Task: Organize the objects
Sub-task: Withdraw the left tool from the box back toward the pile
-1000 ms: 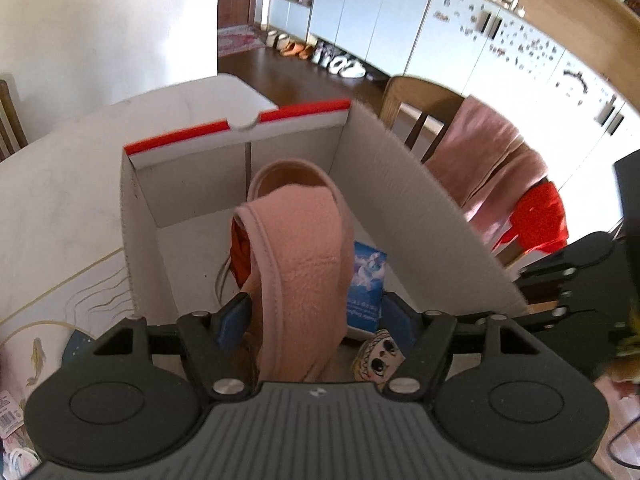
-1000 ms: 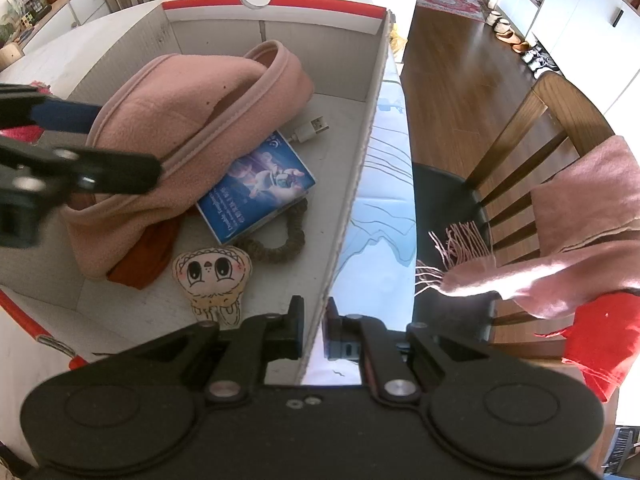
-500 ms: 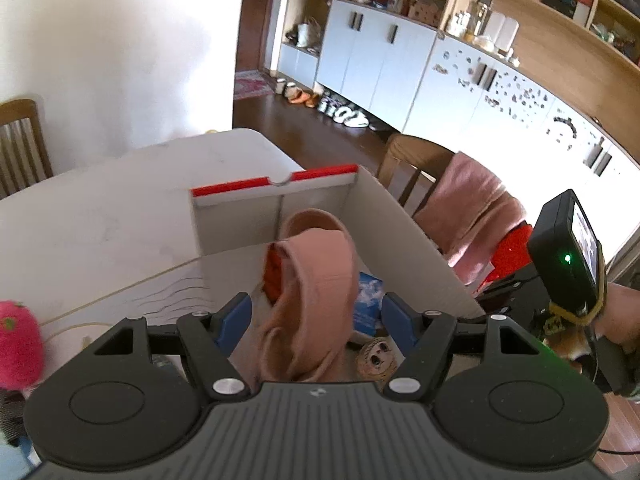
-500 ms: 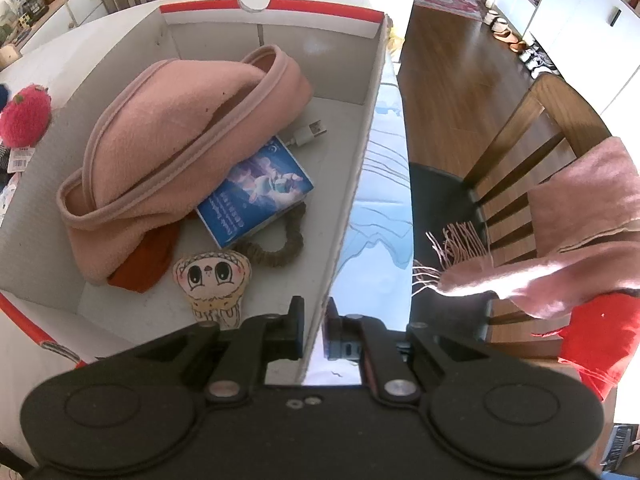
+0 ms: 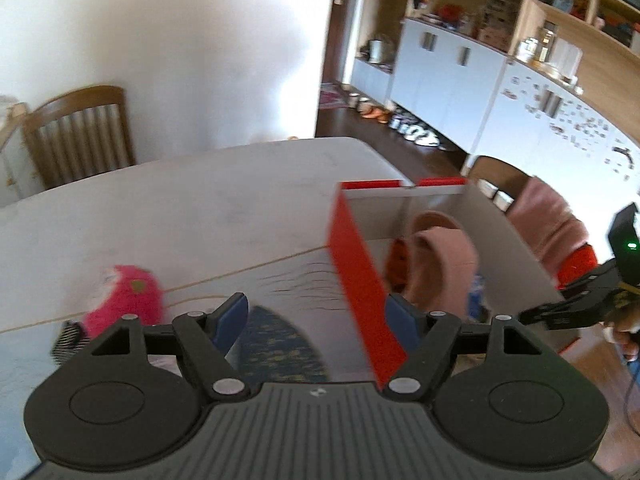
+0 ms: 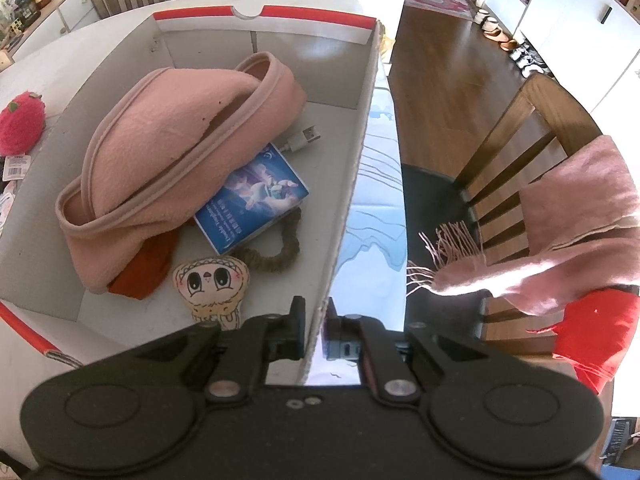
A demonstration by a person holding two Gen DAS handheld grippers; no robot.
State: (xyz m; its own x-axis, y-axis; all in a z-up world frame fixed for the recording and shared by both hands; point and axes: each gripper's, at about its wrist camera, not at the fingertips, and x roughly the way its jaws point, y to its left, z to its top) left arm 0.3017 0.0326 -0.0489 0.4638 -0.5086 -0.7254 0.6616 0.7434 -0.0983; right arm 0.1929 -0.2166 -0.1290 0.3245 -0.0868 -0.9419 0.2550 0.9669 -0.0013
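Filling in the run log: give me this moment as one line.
left tongs: open, empty, jaws just opened wider | right tongs: shut on box wall | pink hat: in box | strawberry plush: on table

The open cardboard box [image 6: 362,128] is grey-white inside with red edging. In it lie a salmon-pink fleece garment [image 6: 172,148], a rust-orange cloth [image 6: 142,266], a blue illustrated booklet [image 6: 254,200] and a cream cartoon-faced doll [image 6: 212,286]. A magenta plush strawberry [image 5: 126,298] sits on the off-white table [image 5: 180,208].
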